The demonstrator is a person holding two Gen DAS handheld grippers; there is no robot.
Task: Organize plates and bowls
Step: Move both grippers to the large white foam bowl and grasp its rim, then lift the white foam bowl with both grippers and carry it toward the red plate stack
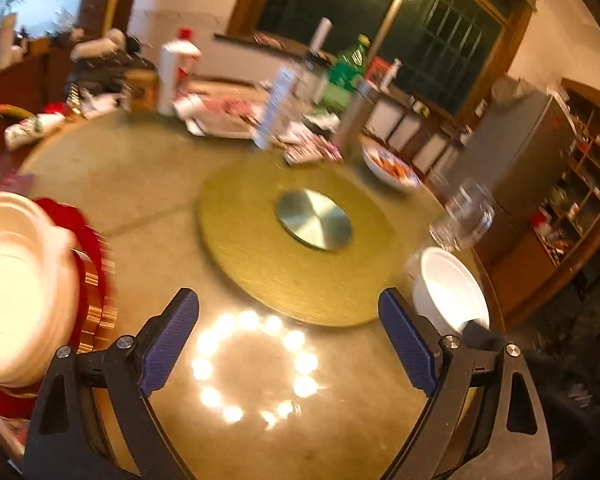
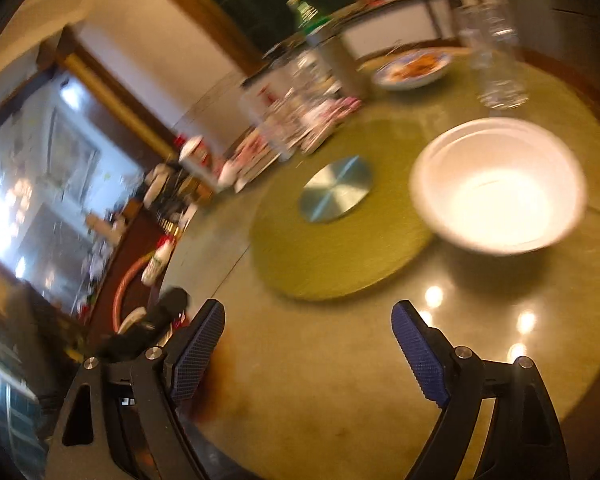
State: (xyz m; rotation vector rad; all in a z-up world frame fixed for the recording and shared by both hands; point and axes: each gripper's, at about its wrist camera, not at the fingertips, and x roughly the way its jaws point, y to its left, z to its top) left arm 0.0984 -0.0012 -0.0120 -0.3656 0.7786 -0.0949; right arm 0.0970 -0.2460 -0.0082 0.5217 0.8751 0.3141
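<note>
Both grippers are hanging spread wide over the round tabletop (image 1: 140, 184), and nothing is sitting between the blue pads of either one. In the left wrist view, the left gripper (image 1: 288, 324) is pointing down at bare tabletop and a ring of lamp reflections. A stack of pale bowls (image 1: 16, 280) is resting on red plates (image 1: 88, 232) at nine o'clock, right at the tabletop's edge, and a single white bowl (image 1: 452, 292) is sitting at three o'clock just past the right finger. The green turntable (image 1: 260, 240) is lying at twelve o'clock, with bottles, packets and a dish of food (image 1: 392, 168) crowding the far side.

In the right wrist view, the right gripper (image 2: 308, 324) is hovering empty, with the white bowl (image 2: 500, 184) at one o'clock, overlapping the turntable's rim, and a clear glass (image 2: 496, 56) standing just beyond it.

The step in hand is probably gathering that lone bowl onto the stack. Both views are smearing with motion, so slowing down before closing should help. The right gripper is best placed: taking one wall of the bowl between the pads, on the near rim, is likely to hold well. Keeping clear of the glass matters, since a nudge could topple it. Lifting straight before crossing the tabletop should spare the turntable.
</note>
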